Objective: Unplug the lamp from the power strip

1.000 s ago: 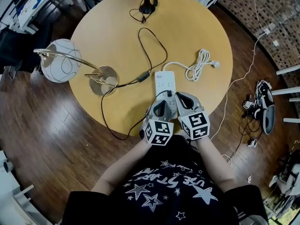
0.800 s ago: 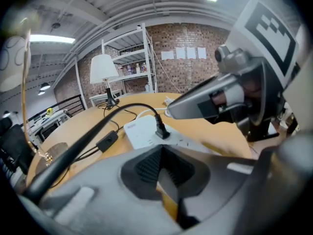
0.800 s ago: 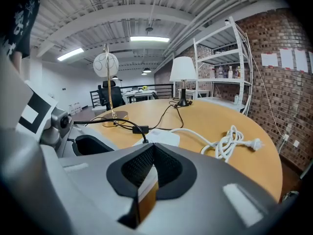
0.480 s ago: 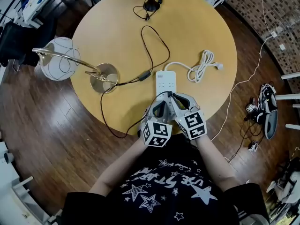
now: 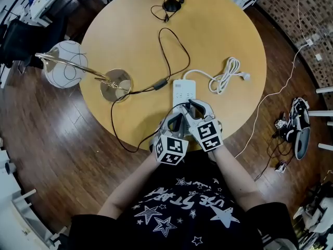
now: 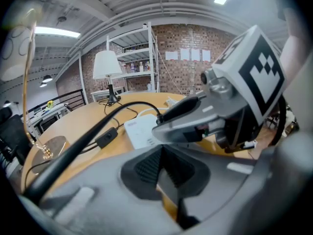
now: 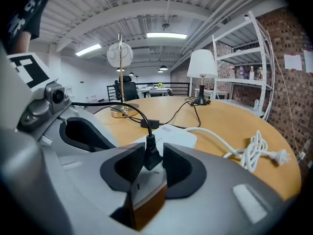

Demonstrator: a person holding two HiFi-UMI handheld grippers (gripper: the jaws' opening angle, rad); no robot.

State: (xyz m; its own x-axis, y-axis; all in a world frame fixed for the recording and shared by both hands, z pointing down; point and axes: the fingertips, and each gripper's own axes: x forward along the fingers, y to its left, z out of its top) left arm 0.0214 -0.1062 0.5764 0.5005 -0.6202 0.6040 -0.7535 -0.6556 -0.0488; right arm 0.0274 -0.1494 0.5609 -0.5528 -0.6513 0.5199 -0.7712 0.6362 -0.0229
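Above white plastic power strip (image 5: 183,90), loosely straddling black moulded lamp plug (image 7: 150,153) with just-opened right gripper (image 7: 153,155) jaws; risks slipping off, or lifting strip.

Power strip (image 5: 183,91) sits near the tabletop (image 5: 130,30) front, lamp (image 5: 115,85) to its left, coiled cord (image 5: 225,76) to its right, second lamp (image 5: 171,3) way back.

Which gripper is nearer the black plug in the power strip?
Right. The right gripper has the plug between its jaws, which have just been opening. The left gripper is shut, beside the plug on its left, at the near end of the power strip.
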